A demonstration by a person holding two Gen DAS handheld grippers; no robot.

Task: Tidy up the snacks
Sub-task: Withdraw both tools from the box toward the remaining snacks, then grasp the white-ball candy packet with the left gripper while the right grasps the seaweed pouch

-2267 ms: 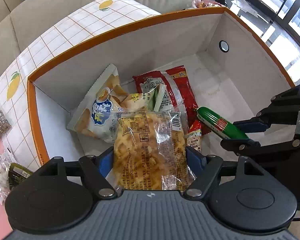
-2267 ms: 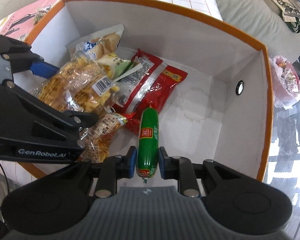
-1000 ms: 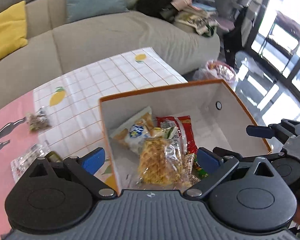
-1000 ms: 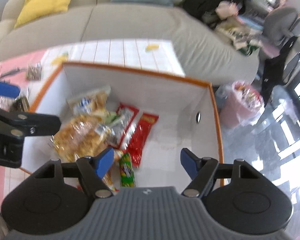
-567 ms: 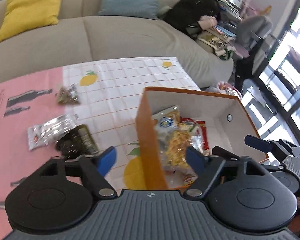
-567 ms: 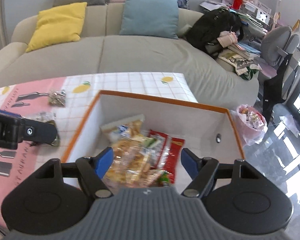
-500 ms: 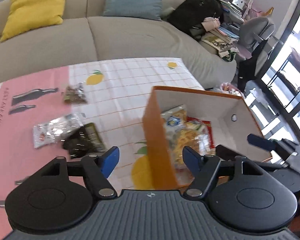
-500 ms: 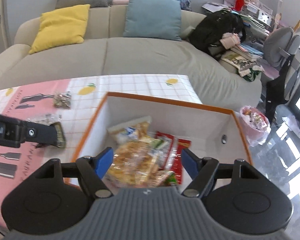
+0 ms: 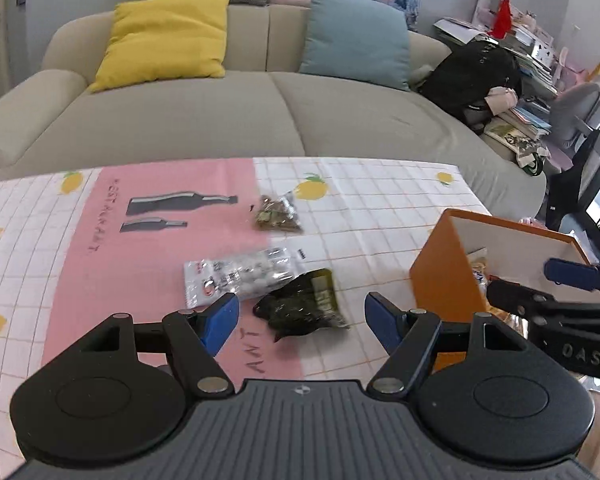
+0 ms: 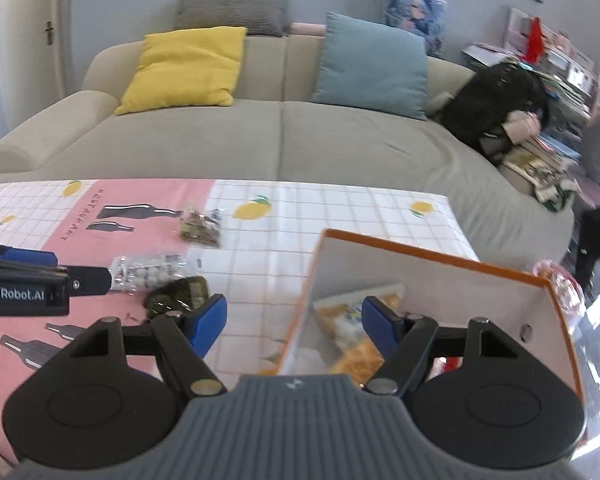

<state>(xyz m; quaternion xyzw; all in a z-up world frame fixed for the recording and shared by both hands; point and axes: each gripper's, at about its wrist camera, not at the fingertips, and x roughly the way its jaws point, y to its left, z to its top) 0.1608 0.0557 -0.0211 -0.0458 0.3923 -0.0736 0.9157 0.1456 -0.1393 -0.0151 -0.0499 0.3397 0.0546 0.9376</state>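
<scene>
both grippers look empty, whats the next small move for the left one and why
Probably lower the open left gripper onto the dark green packet, which lies just ahead between its fingers. Three packets remain on the tablecloth outside the orange box, and this is the nearest.

Both wrist views high above table [image 9: 380,200], facing sofa [image 10: 280,140], sharing orange box [image 10: 440,258]

Glossy clear plastic snack bags [image 9: 242,278], matt cloth sofa [image 9: 236,116], smooth printed tablecloth [image 9: 380,208], matt orange box [image 9: 444,276]
</scene>
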